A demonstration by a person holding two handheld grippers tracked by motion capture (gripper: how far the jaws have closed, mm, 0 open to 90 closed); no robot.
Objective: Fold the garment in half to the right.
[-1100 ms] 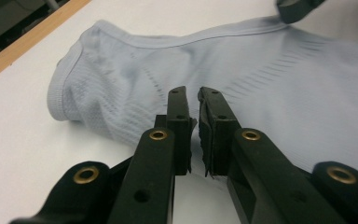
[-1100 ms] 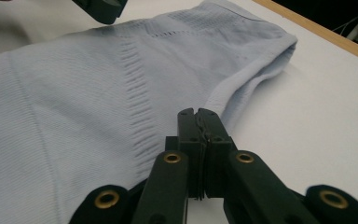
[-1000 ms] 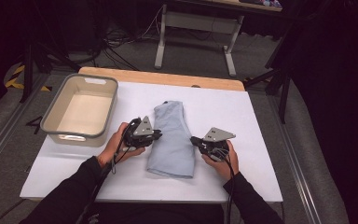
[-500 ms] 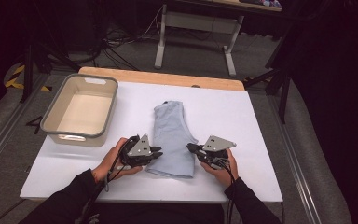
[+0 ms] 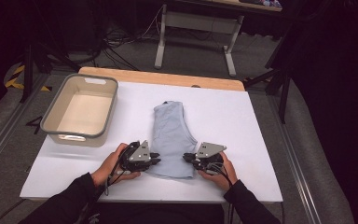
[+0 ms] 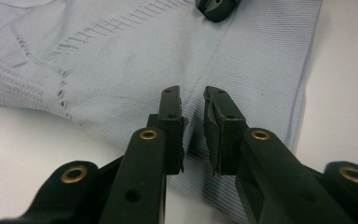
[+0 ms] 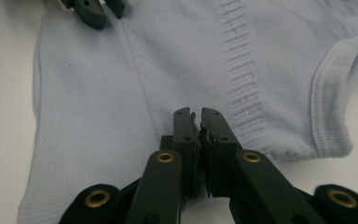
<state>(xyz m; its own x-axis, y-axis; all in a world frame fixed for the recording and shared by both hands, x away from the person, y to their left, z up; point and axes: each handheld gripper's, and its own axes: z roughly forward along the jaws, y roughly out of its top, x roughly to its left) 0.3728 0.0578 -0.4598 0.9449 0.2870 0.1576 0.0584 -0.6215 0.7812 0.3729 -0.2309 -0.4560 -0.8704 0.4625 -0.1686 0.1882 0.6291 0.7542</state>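
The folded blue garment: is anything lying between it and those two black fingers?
Nothing visible. The left gripper and right gripper sit right at the light blue garment, one at each side near its front edge, with only cloth under their fingers.

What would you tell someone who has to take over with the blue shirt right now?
Left tool: jaws a little apart over the near edge of the blue shirt, no cloth pinched.
Right tool: jaws nearly together over the opposite near edge; no grip visible.
The shirt lies folded into a narrow strip, flat on the white table. The tub sits to its left with nothing in it.
Done: the lengthwise fold, it seems.
Left: probably grip the near edge, fold it away, then move the shirt into the tub.
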